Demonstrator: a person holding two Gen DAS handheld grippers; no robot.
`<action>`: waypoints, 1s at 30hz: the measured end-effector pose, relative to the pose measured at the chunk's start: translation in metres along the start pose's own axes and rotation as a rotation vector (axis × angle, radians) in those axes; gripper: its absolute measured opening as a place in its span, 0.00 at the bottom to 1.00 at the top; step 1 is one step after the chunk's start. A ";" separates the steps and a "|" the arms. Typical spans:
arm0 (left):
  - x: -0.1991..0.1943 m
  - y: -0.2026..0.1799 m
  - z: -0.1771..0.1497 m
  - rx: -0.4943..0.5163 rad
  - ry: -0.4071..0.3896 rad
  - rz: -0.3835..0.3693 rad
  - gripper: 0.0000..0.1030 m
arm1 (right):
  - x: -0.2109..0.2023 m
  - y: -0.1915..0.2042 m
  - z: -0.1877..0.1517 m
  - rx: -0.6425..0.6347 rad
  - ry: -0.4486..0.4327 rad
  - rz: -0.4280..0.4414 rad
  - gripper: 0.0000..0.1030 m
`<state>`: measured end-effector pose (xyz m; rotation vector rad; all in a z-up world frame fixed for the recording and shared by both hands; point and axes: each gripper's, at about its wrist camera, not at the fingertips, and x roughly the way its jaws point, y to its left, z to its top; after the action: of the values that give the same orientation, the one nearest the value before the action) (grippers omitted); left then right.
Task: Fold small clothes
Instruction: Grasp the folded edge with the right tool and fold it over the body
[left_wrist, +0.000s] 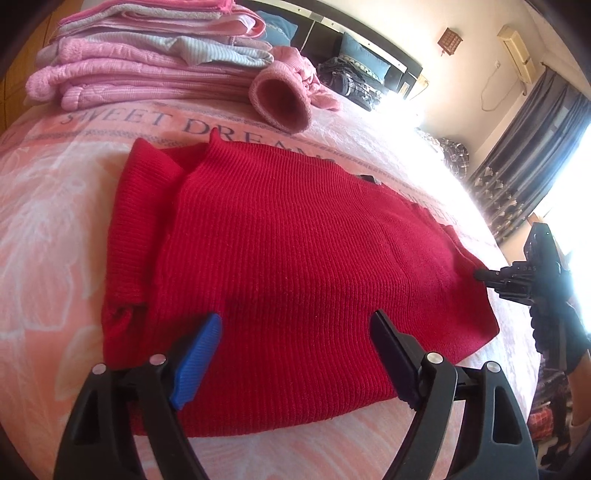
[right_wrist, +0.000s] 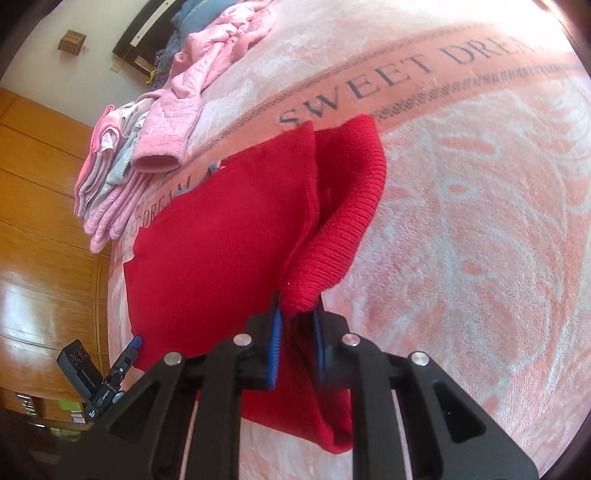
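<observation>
Red sweater (left_wrist: 280, 236) lies flat on the bed (left_wrist: 48, 206), one sleeve already folded across the body; the final folds remain. A stack of folded pink clothes (left_wrist: 147, 70) (completed items, apparently) sits beyond it. Left gripper (left_wrist: 295, 354) hovers over the near hem, fingers apart and empty. Right gripper (right_wrist: 297, 347) has its fingers clamped on the sweater's side edge, lifting the fabric slightly.

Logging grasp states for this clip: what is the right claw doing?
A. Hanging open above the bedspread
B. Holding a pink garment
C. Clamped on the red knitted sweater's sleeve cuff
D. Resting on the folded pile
C: in the right wrist view the right claw has its blue pads closed on the sleeve cuff of the red knitted sweater.
</observation>
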<state>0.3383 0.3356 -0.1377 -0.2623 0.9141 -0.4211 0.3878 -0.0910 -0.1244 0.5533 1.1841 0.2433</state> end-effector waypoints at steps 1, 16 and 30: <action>-0.003 0.002 0.000 0.003 -0.002 -0.003 0.80 | -0.001 0.012 0.002 -0.016 -0.001 -0.006 0.13; -0.020 0.031 -0.013 -0.009 0.005 -0.054 0.80 | 0.082 0.193 -0.013 -0.250 0.110 -0.029 0.13; -0.038 0.034 -0.003 -0.078 -0.030 -0.106 0.80 | 0.058 0.206 -0.054 -0.382 0.117 -0.017 0.48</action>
<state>0.3234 0.3830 -0.1258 -0.3885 0.8911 -0.4785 0.3805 0.1242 -0.0766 0.1957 1.2165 0.4804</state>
